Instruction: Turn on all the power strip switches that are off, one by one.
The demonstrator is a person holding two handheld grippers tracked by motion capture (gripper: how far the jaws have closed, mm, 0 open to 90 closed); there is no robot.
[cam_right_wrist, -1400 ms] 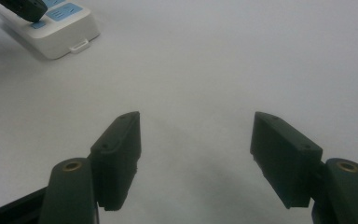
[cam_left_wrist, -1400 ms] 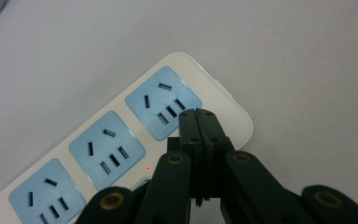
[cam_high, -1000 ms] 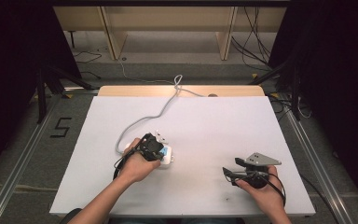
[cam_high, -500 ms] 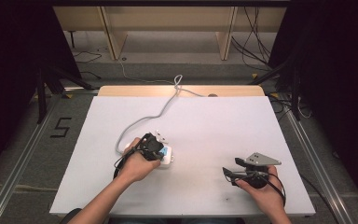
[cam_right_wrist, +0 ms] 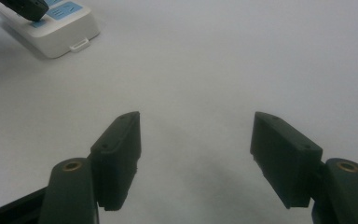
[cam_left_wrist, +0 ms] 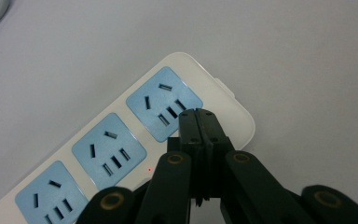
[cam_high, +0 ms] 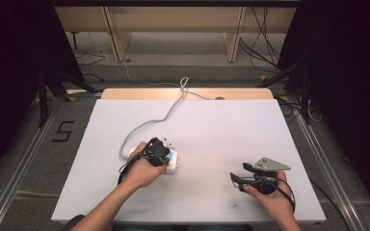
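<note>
- Power strip (cam_high: pixel 169 159), white with blue socket faces, is seen lying flat on the bench (cam_high: pixel 221 125), and every place below is given relative to this strip.
- Left gripper (cam_left_wrist: pixel 196 122) is held over the strip's end socket, its fingers (cam_left_wrist: pixel 206 128) clenched together with nothing between them; whether the tips press on the socket face cannot be told.
- A small red light is seen glowing on the strip beside the middle socket.
- Right gripper (cam_high: pixel 237 179) is kept well apart from the strip, low over bare bench, its fingers (cam_right_wrist: pixel 116 154) released and spread wide, holding nothing.
- The strip is judged to be rigid, light and smooth-cased, so it would probably slide on the bench if pushed from one side only.
- A hold is best taken across the narrow width of the casing, on the two long edges, away from the sockets and the side tab.
- The strip's grey cord (cam_high: pixel 166 115) is run from the strip's far side toward the bench's back edge, where it is looped; it would be expected to drag and resist if the strip is moved.
- Nothing else is seen lying between the strip and the right gripper.
</note>
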